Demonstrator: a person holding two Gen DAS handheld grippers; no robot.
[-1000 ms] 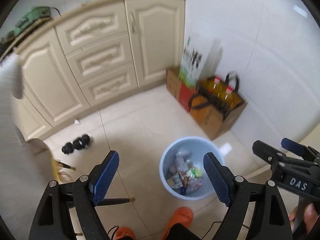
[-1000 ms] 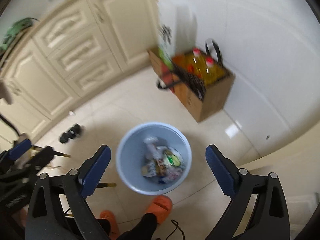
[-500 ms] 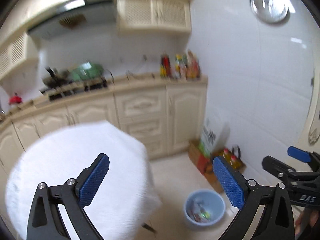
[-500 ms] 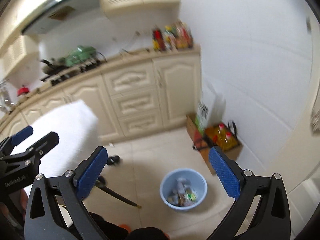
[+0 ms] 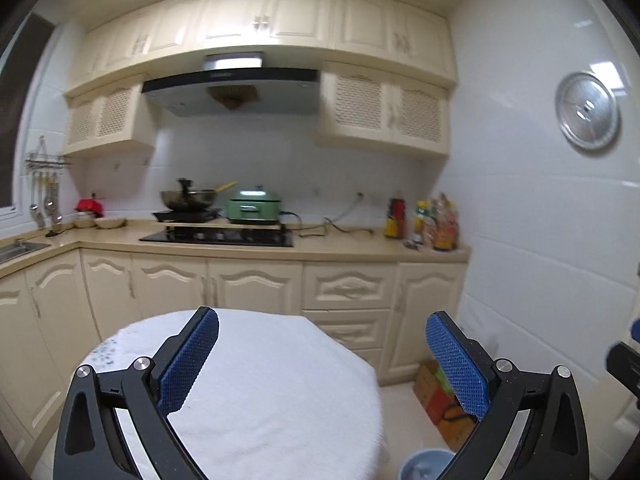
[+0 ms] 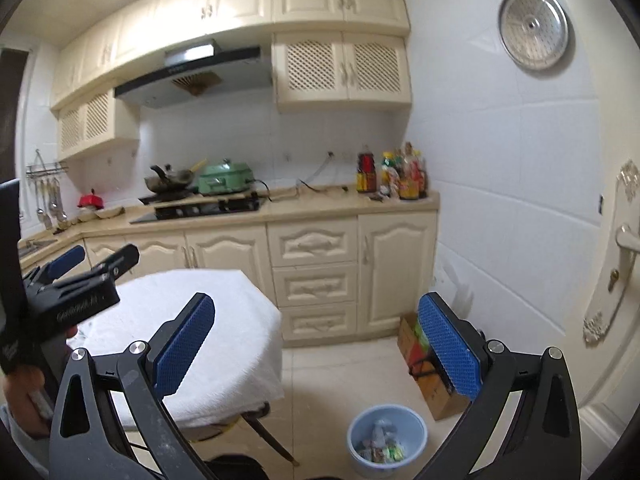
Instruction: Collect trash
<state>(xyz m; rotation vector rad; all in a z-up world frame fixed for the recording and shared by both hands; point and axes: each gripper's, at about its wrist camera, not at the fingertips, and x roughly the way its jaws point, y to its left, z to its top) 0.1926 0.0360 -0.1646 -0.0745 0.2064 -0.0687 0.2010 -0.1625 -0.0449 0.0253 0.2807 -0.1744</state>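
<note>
the light blue trash bin (image 6: 387, 438) stands upright on the tiled floor (image 6: 340, 364), mouth facing up, with crumpled wrappers and paper (image 6: 380, 446) lying in its bottom; being round it has no long side to tell, and the print on the wrappers is too small to read. it sits to the right of the round surface (image 6: 208, 320) draped in a white cloth, and near the brown cardboard box (image 6: 436, 394) against the right wall. in the left wrist view only the bin's rim (image 5: 424, 466) shows at the bottom edge, just right of the cloth-covered surface (image 5: 280, 380). the left tongs (image 5: 322, 360) are released, blue pads spread wide with nothing between them, raised over the surface and aimed towards the far cabinets. the right tongs (image 6: 316, 346) are likewise released and empty, pads well apart, framing the far drawers. seen from the right wrist view, the left tongs (image 6: 98, 258) appear at the left with a hand (image 6: 20, 396) on the grip; white lettering on their black body is blurred and cannot be read. on the far counter stand a green cooker (image 6: 226, 178), a wok (image 6: 170, 178) and a cluster of sauce bottles (image 6: 394, 178), their labels illegible.
</note>
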